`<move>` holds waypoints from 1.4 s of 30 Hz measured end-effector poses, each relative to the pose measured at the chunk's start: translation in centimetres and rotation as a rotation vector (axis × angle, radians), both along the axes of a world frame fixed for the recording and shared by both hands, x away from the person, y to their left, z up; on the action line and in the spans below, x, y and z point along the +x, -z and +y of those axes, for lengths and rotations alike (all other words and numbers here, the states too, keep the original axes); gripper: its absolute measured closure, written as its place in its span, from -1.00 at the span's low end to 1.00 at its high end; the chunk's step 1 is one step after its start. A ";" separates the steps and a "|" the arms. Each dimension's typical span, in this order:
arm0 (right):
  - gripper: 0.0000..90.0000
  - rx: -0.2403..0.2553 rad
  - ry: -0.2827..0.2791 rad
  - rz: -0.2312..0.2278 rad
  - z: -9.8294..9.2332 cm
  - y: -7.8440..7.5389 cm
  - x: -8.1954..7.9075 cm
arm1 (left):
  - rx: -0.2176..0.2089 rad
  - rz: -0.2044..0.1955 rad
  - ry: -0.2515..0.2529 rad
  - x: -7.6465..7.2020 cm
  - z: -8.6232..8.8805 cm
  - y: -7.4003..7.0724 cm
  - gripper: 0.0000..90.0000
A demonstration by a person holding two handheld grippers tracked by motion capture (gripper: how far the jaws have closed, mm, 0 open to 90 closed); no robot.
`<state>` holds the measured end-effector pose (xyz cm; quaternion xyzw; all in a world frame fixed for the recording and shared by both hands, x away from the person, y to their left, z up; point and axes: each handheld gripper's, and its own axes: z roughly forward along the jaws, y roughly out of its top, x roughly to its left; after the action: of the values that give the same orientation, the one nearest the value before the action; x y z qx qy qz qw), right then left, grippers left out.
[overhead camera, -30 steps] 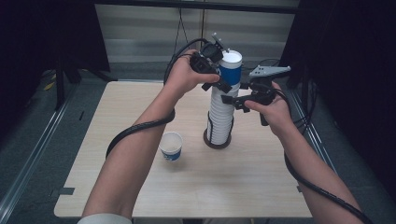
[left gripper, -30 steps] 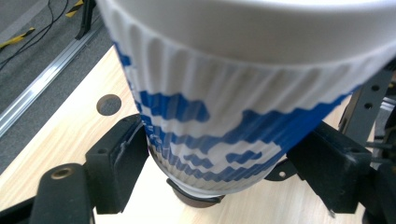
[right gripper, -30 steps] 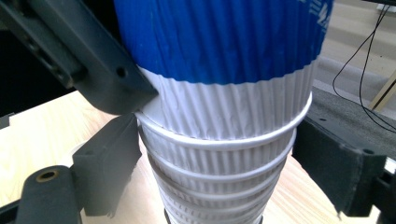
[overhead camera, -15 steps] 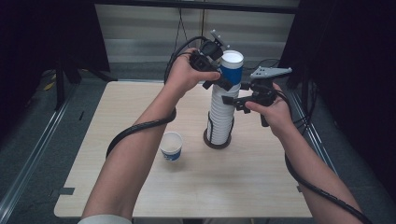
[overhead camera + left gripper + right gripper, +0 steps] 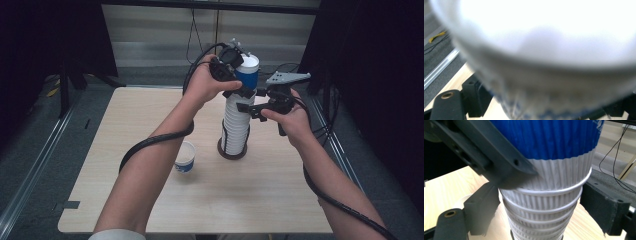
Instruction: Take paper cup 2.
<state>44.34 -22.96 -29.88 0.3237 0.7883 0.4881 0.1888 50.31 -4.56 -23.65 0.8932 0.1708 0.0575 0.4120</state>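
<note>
One loose cup (image 5: 185,157) is seen nearest, at 7 o'clock of the cup stack (image 5: 236,127), well apart from it. Right gripper (image 5: 248,107) is spread around the stack below the top cup (image 5: 247,75); whether the pads touch cannot be told. Left gripper (image 5: 239,86) is clamped on the top cup's wall. Thin ribbed paper is judged light, crushable, and nested tightly; gentle grip under the rim is advised.

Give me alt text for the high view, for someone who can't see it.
A person's two hands hold grippers at a tall stack of upside-down paper cups on a wooden table: the left gripper at the blue top cup, the right gripper just below on the stack. A single cup stands upright to the left.
</note>
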 end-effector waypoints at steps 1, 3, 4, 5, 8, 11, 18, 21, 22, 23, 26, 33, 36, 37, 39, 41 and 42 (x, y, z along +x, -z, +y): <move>-0.66 -0.001 0.001 0.003 0.0 0.0 0.0 | 0.000 0.002 -0.010 0.0 -0.1 -0.1 -0.65; -0.65 0.000 0.003 0.003 -0.1 0.0 -0.1 | 0.007 0.014 -0.013 0.0 -0.1 -0.2 -0.61; -0.65 -0.002 -0.002 -0.004 -0.1 0.1 -0.1 | 0.007 0.019 -0.027 0.0 -0.2 -0.3 -0.61; -0.65 -0.002 -0.004 -0.005 -0.1 0.1 -0.1 | 0.003 0.031 -0.036 0.0 -0.2 -0.3 -0.60; -0.65 -0.004 -0.006 0.000 -0.1 0.2 -0.2 | 0.002 0.044 -0.045 0.0 -0.1 -0.4 -0.59; -0.64 -0.008 -0.002 -0.005 -0.1 0.3 -0.2 | -0.002 0.048 -0.057 0.0 0.0 -0.5 -0.59; -0.51 -0.049 -0.013 -0.003 -0.1 0.5 -0.4 | 0.013 0.051 -0.062 -0.1 0.0 -0.9 -0.58; -0.53 -0.045 -0.002 -0.006 0.0 0.6 -0.5 | 0.005 0.050 -0.060 0.0 0.1 -0.8 -0.58; -0.54 -0.020 0.005 -0.004 -0.1 0.6 -0.5 | 0.003 0.053 -0.056 0.0 0.1 -0.8 -0.58; -0.54 -0.020 0.005 -0.004 -0.1 0.6 -0.5 | 0.003 0.053 -0.056 0.0 0.1 -0.8 -0.58; -0.69 0.000 0.003 -0.005 0.1 0.5 -0.6 | 0.017 0.050 -0.051 -0.1 0.1 -0.9 -0.58; -0.71 0.059 0.034 0.006 0.4 0.4 -0.4 | 0.020 0.045 -0.049 -0.3 0.0 -0.9 -0.58; -0.69 0.062 0.036 0.008 0.5 0.5 -0.4 | 0.020 0.049 -0.049 -0.3 0.0 -0.9 -0.58; -0.69 0.048 0.030 0.001 0.6 0.5 -0.5 | 0.033 0.051 -0.039 -0.2 0.0 -1.0 -0.58; -0.69 0.033 0.035 0.007 0.7 0.3 -0.5 | 0.033 0.055 -0.040 -0.2 0.0 -1.1 -0.58; -0.68 0.022 0.029 0.011 0.7 0.2 -0.4 | 0.034 0.056 -0.041 -0.2 0.0 -1.1 -0.58; -0.68 0.022 0.029 0.011 0.7 0.2 -0.4 | 0.033 0.058 -0.043 -0.2 0.1 -1.1 -0.58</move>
<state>43.90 -22.21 -30.10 0.3397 0.7792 0.4921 0.1879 50.16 -4.50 -22.55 0.8972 0.2009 0.0435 0.3909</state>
